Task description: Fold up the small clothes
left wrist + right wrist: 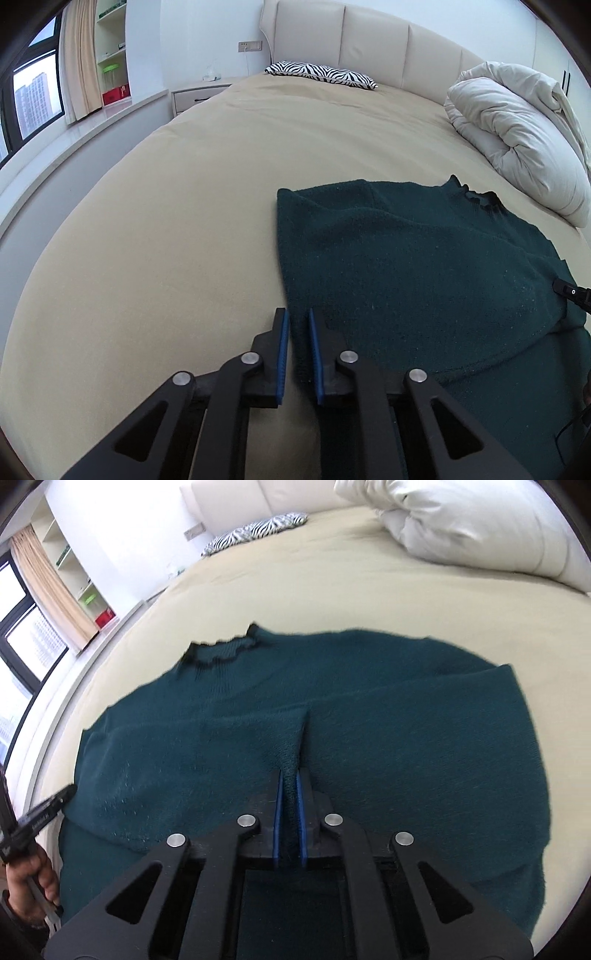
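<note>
A dark green knit sweater [417,266] lies spread on the beige bed, its frilled collar [476,199] toward the headboard. My left gripper [298,317] hovers at the sweater's left edge with its blue pads a small gap apart; the sweater's edge shows in the gap, not visibly pinched. My right gripper [291,775] is shut on a pinched ridge of the sweater [332,720] near its middle. The right gripper's tip shows at the right edge of the left wrist view [570,291]. The left gripper [51,805] shows at the left edge of the right wrist view.
The beige bed sheet [184,206] stretches left of the sweater. A bunched white duvet [517,140] lies at the right. A zebra-print pillow [321,73] sits by the headboard. A nightstand [195,94] and a windowsill [74,136] stand to the left.
</note>
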A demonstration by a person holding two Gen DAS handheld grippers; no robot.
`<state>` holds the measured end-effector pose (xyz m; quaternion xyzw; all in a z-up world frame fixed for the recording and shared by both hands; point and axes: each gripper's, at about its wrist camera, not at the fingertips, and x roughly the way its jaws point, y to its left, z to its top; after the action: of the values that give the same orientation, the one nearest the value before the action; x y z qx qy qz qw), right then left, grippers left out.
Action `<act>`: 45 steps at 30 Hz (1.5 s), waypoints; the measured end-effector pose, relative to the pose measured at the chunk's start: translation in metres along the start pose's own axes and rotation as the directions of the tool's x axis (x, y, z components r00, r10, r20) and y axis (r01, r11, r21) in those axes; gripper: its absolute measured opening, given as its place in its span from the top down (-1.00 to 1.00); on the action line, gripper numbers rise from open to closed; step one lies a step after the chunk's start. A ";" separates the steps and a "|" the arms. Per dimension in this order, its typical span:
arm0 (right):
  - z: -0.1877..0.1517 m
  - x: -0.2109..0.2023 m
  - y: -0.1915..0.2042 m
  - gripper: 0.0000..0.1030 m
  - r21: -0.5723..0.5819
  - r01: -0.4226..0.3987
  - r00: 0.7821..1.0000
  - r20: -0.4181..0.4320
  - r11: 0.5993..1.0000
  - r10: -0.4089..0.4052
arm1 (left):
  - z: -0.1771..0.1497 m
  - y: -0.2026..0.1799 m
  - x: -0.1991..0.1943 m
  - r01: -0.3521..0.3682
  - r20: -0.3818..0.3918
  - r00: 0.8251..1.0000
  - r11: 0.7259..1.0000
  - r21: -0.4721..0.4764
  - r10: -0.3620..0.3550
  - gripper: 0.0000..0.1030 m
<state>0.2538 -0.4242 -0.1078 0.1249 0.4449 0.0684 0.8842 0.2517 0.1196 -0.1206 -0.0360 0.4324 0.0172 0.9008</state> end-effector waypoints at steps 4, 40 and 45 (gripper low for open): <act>-0.005 0.022 -0.006 0.94 -0.010 -0.009 0.999 -0.051 1.000 0.009 | 0.009 -0.008 -0.016 -0.076 0.035 0.997 0.995 0.058 0.075 0.74; -0.020 -0.027 -0.046 0.30 0.205 -0.120 0.988 0.120 0.971 0.096 | 0.034 0.039 0.000 0.036 0.048 0.998 0.982 -0.186 -0.028 0.12; -0.084 -0.123 -0.081 0.02 0.272 -0.130 0.972 0.226 0.954 0.068 | -0.020 0.034 -0.077 0.113 0.074 0.992 0.986 -0.124 -0.104 -0.33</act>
<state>0.1135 -0.5167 -0.0839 0.2796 0.3455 0.0343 0.8951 0.1859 0.1517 -0.0752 -0.1166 0.3974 -0.0032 0.9102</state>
